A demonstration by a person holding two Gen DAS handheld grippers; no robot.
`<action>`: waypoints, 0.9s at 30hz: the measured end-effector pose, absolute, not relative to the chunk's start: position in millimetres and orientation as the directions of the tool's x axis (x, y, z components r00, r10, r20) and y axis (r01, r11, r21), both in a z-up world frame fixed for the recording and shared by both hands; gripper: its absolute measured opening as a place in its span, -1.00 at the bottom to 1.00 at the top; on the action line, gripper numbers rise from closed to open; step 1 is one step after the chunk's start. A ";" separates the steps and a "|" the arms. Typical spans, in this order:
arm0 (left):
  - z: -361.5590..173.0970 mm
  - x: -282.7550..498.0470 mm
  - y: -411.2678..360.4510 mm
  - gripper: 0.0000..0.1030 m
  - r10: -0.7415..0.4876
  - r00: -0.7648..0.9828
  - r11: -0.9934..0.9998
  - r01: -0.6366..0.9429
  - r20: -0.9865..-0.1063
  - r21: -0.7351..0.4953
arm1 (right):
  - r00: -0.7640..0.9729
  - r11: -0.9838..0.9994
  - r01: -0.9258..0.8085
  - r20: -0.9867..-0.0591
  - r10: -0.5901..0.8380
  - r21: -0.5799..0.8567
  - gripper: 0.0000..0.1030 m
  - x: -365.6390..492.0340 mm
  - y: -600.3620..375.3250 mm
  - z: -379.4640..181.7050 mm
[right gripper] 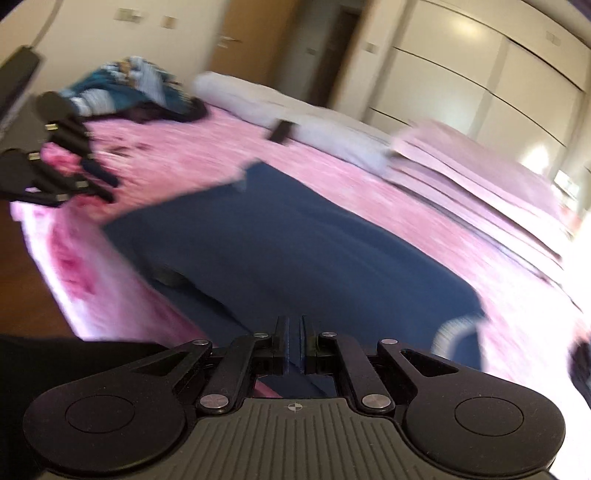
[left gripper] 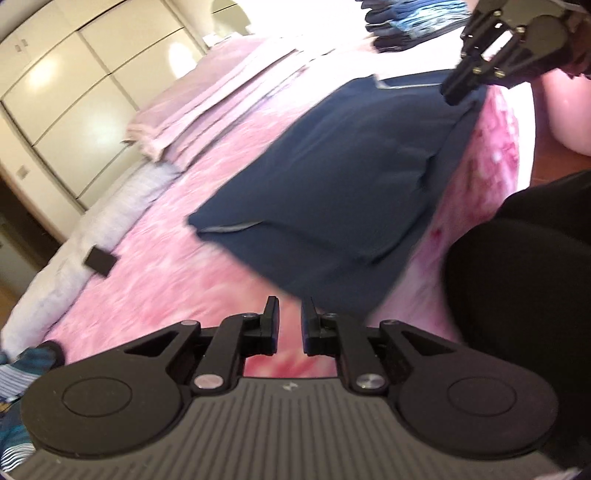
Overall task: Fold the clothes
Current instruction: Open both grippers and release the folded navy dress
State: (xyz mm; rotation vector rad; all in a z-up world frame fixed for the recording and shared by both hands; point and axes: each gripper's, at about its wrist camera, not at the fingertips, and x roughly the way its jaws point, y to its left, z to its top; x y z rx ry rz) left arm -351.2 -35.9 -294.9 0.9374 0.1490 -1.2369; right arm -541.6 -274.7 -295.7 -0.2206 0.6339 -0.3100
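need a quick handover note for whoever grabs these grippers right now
Left gripper: jaws slightly apart, nothing between them.
Right gripper: shut on an edge of the navy blue fabric garment.
Garment lies partly folded on the pink floral bedspread, near the bed's edge.
Folded dark clothes stack sits further along the bed.
Left: finish folding, move it to the stack.
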 end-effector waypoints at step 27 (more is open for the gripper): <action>-313.0 -304.9 -33.4 -0.35 -0.767 0.305 -0.108 0.805 -0.564 0.583 | 0.772 0.872 -0.133 -0.601 -0.207 -0.471 -0.29 -392.1 -208.1 -352.0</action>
